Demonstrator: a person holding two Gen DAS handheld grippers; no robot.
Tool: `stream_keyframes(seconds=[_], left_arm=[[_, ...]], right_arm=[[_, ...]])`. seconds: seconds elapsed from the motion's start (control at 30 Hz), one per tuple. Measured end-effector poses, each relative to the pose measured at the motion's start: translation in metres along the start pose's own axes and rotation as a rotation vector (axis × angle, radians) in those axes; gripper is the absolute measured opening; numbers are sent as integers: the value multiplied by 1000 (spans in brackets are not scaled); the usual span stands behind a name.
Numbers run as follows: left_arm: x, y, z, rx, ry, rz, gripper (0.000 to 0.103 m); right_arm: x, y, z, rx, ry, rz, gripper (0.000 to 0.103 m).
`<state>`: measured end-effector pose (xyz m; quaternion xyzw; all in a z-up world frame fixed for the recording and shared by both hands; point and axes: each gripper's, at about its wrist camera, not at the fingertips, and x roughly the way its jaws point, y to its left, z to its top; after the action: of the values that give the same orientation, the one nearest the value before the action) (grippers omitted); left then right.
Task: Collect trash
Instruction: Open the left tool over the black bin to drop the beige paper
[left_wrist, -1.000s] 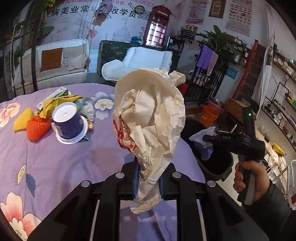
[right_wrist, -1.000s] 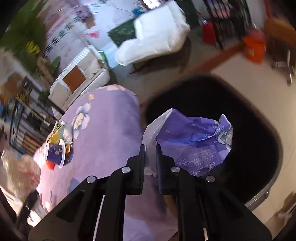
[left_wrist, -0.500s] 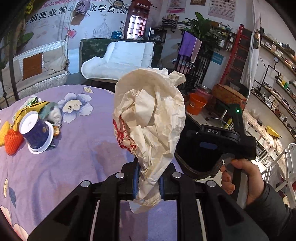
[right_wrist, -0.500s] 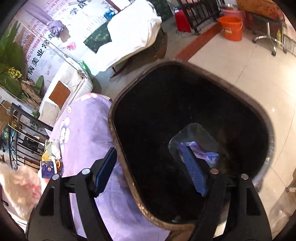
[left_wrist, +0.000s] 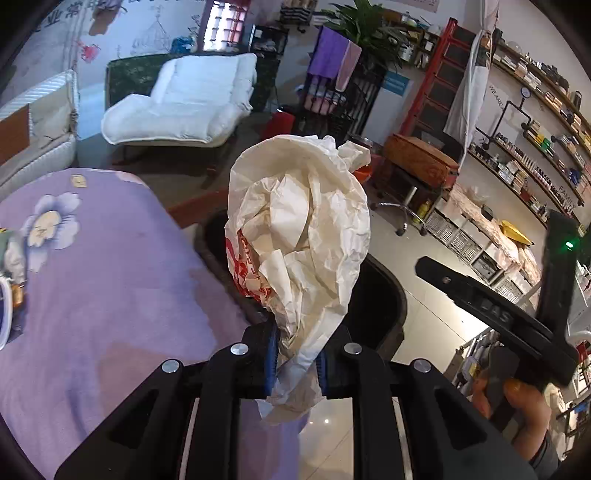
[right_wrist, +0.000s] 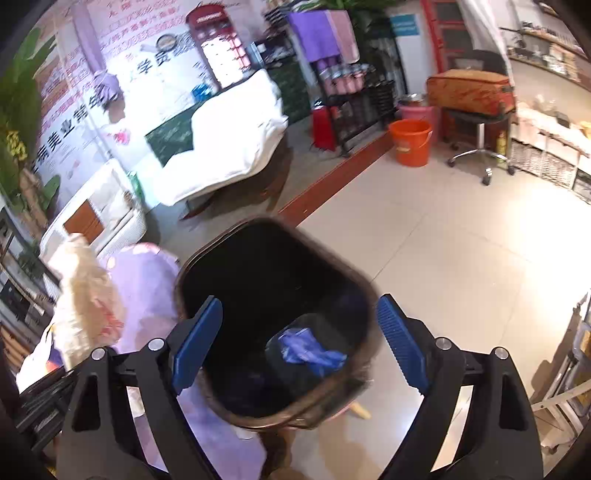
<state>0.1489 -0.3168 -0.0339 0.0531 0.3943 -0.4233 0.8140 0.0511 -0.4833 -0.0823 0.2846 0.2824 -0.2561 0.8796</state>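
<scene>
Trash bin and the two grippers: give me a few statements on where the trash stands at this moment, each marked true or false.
1. The left gripper is shut on the crumpled paper bag. True.
2. The right gripper holds the purple wrapper. False: its jaws, which have just been opening, stand wide with nothing between them; the wrapper lies inside the trash bin.
3. The paper bag is already in the bin. False: it is held up above the table edge and the bin.
4. The bin stands on the floor beside the purple floral tablecloth. True.
</scene>
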Motion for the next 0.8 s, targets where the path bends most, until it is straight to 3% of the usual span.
stream_keyframes(seconds=[0.43, 0.5, 0.57, 0.67, 0.8], left_arm=[[60, -40, 11, 87, 127, -3, 19], [67, -44, 14, 103, 139, 15, 28], [74, -50, 16, 111, 143, 22, 54], [70, -50, 14, 129, 113, 35, 83], [59, -50, 9, 182, 74, 48, 90]], right_arm=[[-22, -61, 12, 79, -47, -102, 86], [-22, -62, 12, 81, -46, -111, 87], [-23, -63, 12, 82, -43, -113, 87], [-22, -64, 12, 85, -45, -120, 87], [-23, -64, 12, 81, -51, -131, 90]])
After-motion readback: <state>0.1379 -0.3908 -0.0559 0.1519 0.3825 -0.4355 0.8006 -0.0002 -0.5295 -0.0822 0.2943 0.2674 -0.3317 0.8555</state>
